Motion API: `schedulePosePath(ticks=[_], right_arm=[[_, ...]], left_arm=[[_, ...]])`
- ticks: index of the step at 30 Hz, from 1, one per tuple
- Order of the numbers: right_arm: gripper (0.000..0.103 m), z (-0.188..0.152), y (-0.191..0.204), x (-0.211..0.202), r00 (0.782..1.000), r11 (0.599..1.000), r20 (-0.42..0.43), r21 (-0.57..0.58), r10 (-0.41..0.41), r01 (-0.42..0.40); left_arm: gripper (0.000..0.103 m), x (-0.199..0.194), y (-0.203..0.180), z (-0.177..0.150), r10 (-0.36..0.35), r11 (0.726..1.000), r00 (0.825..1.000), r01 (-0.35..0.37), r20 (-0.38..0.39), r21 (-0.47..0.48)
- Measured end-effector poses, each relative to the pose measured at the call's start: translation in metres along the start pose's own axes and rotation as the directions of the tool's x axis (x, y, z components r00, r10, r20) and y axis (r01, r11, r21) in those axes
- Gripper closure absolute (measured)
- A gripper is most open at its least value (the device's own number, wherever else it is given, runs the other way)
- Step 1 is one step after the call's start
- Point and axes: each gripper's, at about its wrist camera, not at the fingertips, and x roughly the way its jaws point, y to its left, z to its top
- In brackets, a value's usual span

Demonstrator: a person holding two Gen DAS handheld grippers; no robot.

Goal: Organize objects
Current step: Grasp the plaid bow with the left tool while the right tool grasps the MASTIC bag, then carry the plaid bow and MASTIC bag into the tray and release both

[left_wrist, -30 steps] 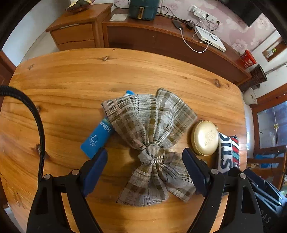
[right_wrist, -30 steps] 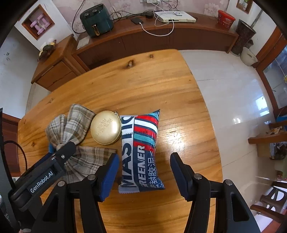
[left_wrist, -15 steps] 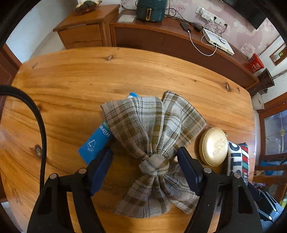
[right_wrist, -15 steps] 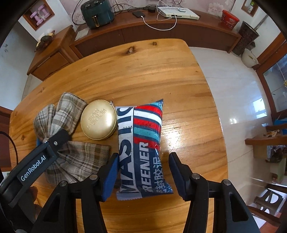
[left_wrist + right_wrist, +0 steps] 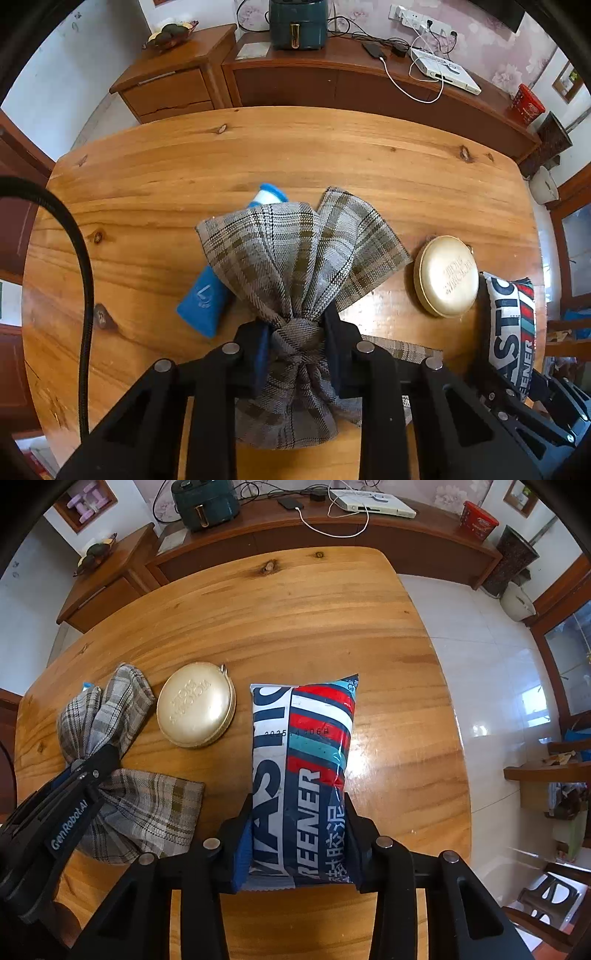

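Left wrist: one plaid bow [image 5: 295,266], clamped.

Blue tube [image 5: 201,301] mostly under the plaid bow [image 5: 295,254]; pouch [image 5: 511,325] partly behind the right tongs [image 5: 532,406].

Behind the wooden table [image 5: 295,155] runs a long sideboard [image 5: 369,85]. On the sideboard stand a dark green air fryer [image 5: 297,23], a white box [image 5: 445,70] with cables, and a red tub [image 5: 527,108]. Left of the sideboard, a drawer cabinet [image 5: 173,85] carries a fruit bowl [image 5: 170,34].
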Motion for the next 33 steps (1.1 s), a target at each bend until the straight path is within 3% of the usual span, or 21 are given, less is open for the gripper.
schedulePosePath(ticks=[8, 16, 26, 33], right_arm=[[0.063, -0.018, -0.001, -0.033, 0.998, 0.999, 0.029, 0.023, 0.047, -0.047], [0.064, -0.051, 0.01, -0.097, 0.989, 0.994, 0.101, -0.006, 0.109, -0.109], [0.064, -0.117, 0.032, -0.188, 0.959, 0.981, 0.208, -0.041, 0.192, -0.187], [0.064, -0.168, 0.044, -0.223, 0.943, 0.972, 0.237, -0.081, 0.234, -0.221]], left_arm=[[0.076, -0.036, 0.005, -0.011, -0.022, 1.0, 1.0, 0.022, 0.011, 0.011], [0.076, -0.111, 0.022, -0.034, -0.037, 0.999, 0.997, 0.035, 0.066, 0.023], [0.076, -0.199, 0.039, -0.083, -0.051, 0.997, 0.991, 0.043, 0.122, 0.067], [0.076, -0.238, 0.038, -0.121, -0.074, 0.993, 0.987, 0.059, 0.142, 0.104]])
